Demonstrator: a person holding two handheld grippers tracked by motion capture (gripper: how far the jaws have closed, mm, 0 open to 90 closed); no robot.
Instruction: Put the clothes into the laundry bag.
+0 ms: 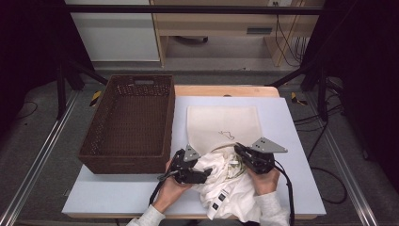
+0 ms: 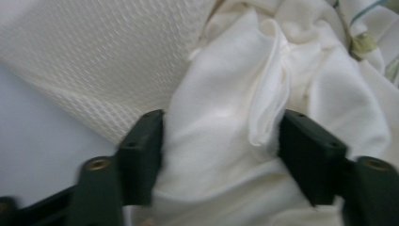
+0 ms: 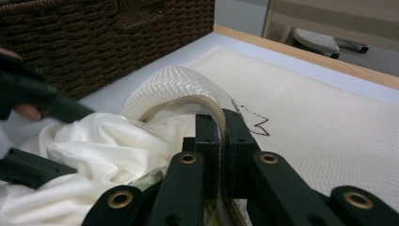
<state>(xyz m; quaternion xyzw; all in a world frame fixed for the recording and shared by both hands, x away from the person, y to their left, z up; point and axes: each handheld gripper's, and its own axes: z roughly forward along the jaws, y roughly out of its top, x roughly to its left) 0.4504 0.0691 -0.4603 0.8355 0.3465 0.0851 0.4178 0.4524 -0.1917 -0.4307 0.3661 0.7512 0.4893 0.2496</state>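
Work: I am stuffing a white garment (image 1: pixel 221 181) into a mesh bag (image 1: pixel 223 123) that lies flat on the surface (image 1: pixel 291 141), its far end pointing away from me

Right tool (image 1: pixel 241 149): its jaws are pressed together on the bag's rim (image 3: pixel 207 106), pinching the tan edge band and lifting it into an arch; I hold it up so the mouth stays open toward the cloth

Left tool (image 1: pixel 203 175): its jaws are spread about halfway, with a thick fold of the garment (image 2: pixel 226 122) between them; the cloth fills the gap and seems to brush both pads, yet I judge they are not squeezing it, so the fold is loose

Garment position: bunched at the near edge of the surface between my two hands, its upper part at the bag's mouth, its lower part hanging toward me

Basket (image 1: pixel 129 123): brown wicker, just to the left of the bag, well placed to receive the filled bag, I judge

Hard to make out: how much cloth is already inside the bag, since the raised rim and folds cover the opening; the left gripper view is blurred, so pad contact is uncertain; a greenish, striped patch (image 2: pixel 362 42) in the cloth may be a print or a second item; the dark squiggle (image 3: pixel 251 123) on the bag is unreadable; the garment's bottom is cut off by the frame
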